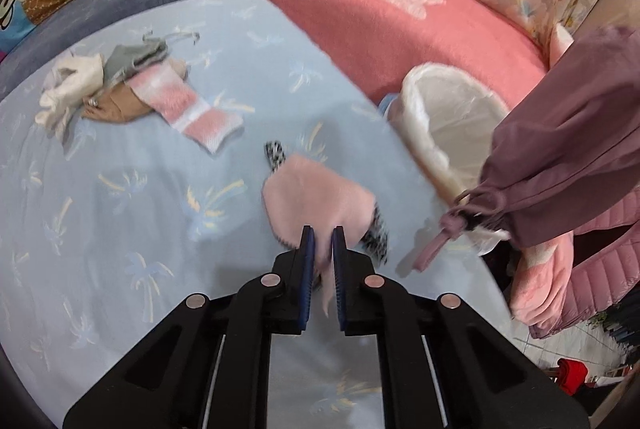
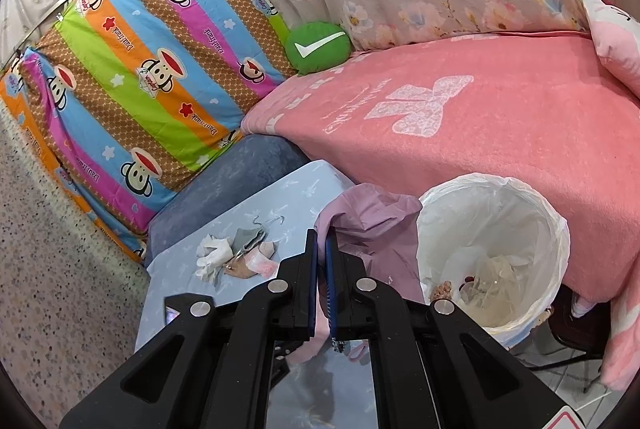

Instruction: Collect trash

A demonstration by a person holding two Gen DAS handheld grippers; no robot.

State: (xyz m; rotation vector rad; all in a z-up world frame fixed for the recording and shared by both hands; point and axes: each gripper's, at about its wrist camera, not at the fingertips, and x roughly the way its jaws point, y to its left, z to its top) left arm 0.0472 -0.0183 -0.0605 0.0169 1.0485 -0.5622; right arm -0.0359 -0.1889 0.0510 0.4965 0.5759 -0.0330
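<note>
L gripper (image 1: 323,235) pinches pink fuzzy cloth (image 1: 316,195) at edge: soft, light, floppy. R gripper (image 2: 321,239) near-closed, contents unclear; bin (image 2: 560,229) adjacent.

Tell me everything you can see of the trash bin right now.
The trash bin is round, lined with a thin white plastic bag folded over its rim. It stands upright beside the blue table, against the pink blanket. A few crumpled scraps lie at the bottom, brownish and clear; it is mostly unfilled. In the left wrist view a purple sleeve hides its near rim.
</note>
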